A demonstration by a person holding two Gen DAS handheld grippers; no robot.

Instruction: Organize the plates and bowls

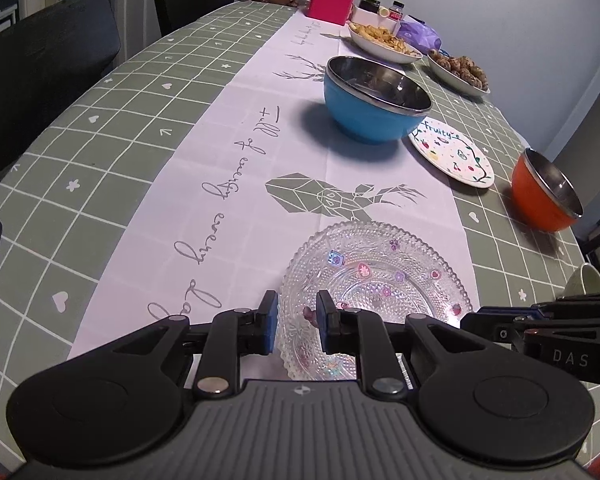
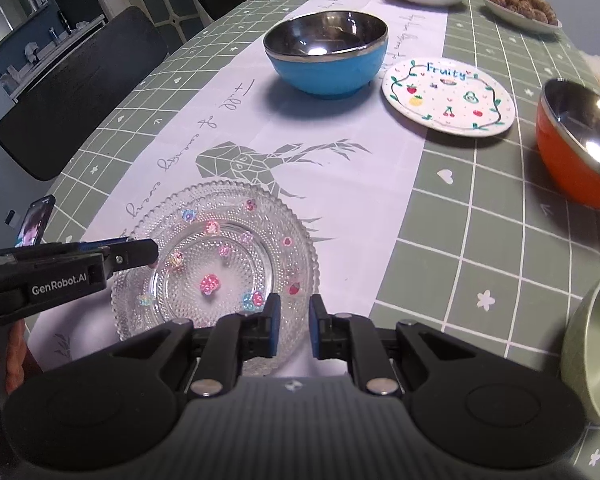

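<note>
A clear glass plate (image 1: 380,280) with small coloured decorations lies on the white runner close in front of both grippers; it also shows in the right wrist view (image 2: 228,248). My left gripper (image 1: 297,322) is open a little, its jaws either side of the plate's near left rim. My right gripper (image 2: 294,326) is open a little at the plate's near right rim. Neither holds anything. Farther off stand a blue steel-lined bowl (image 1: 374,98), a white "Fruity" plate (image 1: 452,152) and an orange steel-lined bowl (image 1: 544,190). A green bowl (image 2: 596,344) lies at the right.
A phone (image 2: 36,220) lies at the left table edge. Two dishes of food (image 1: 384,40), a pink box (image 1: 332,2), jars and bottles stand at the far end. Black chairs (image 1: 48,52) line the left side.
</note>
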